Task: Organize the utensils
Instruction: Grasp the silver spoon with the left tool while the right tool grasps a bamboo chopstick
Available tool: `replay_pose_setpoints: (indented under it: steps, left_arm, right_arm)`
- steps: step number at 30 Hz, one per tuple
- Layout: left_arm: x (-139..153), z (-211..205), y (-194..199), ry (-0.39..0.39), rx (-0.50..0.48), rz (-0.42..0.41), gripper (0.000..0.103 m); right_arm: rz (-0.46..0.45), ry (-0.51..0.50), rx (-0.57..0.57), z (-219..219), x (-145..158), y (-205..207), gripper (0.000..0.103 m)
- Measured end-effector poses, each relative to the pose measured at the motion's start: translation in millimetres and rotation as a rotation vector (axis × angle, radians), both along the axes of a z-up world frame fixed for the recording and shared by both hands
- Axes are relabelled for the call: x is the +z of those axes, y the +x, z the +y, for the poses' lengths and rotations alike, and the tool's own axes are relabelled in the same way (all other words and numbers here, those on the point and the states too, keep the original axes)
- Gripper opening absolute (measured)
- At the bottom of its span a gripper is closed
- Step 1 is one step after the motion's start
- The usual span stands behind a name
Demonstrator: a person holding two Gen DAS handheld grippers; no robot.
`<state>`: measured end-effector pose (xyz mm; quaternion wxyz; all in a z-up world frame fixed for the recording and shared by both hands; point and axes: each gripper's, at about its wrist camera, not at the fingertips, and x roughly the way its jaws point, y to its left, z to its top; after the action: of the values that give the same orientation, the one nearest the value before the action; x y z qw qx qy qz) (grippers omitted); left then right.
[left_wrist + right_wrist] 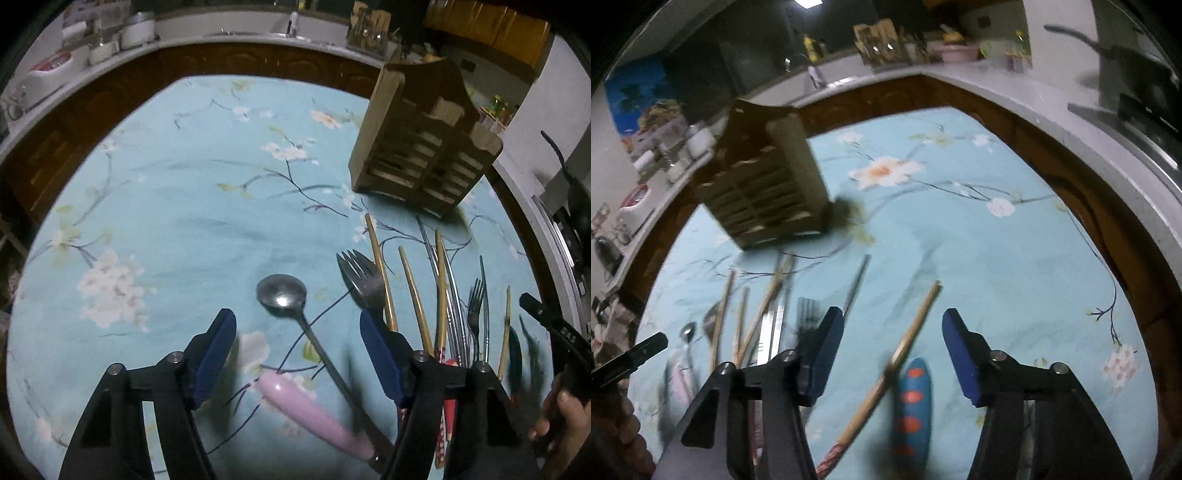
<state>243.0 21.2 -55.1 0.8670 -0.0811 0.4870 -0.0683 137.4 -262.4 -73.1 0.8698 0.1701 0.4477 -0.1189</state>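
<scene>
Wide open, the left gripper (298,350), with nothing held; ribbed dark-blue pads (216,356) on matte black angular arms, poised above a spoon (282,293) of dull grey metal, round-bowled, thin-stemmed, lying flat on the cloth between the two fingers; beside its stem, a glossy pink handle (314,417), smooth and rounded, ending in a metal collar near the right finger. Just right of the spoon, a broad tarnished fork (360,278), tines pointing away; further right, a loose fan of slim golden chopsticks (380,273), bright steel rods (448,291) and a smaller fork (475,299), overlapping on the table.

Likewise spread wide and empty, the right gripper (892,349); between its blue pads (960,354), a pale bamboo chopstick (912,332) with a red patterned end, laid diagonally, and next to it a blunt blue handle (912,398) dotted with orange-red ovals; whether those two touch, cannot tell through the blur.

Beyond the scattered utensils, at the far side of the table, a slatted wooden holder (424,147), boxy, tan, with a tall arched back and open horizontal gaps; apart from every utensil on the cloth.

Underneath everything, a soft light-blue tablecloth (184,192) printed with white blossoms and thin dark branches, faintly creased; around the table, dark wood cabinets (92,107) under a pale grey counter.
</scene>
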Motion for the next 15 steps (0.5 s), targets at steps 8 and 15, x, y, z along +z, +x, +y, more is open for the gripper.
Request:
replay_pose_setpoints:
  steps: [8, 15]
  left_arm:
    - [-26.5, -10.7, 32.2, 0.011, -0.025, 0.079, 0.049]
    - [-34.8, -18.6, 44.3, 0.044, -0.04, 0.066, 0.025]
  right_arm:
    - [0.106, 0.021, 0.013, -11.5, -26.4, 23.7, 0.038]
    - [0.115, -0.012, 0.028, -6.4, -28.6, 34.5, 0.018]
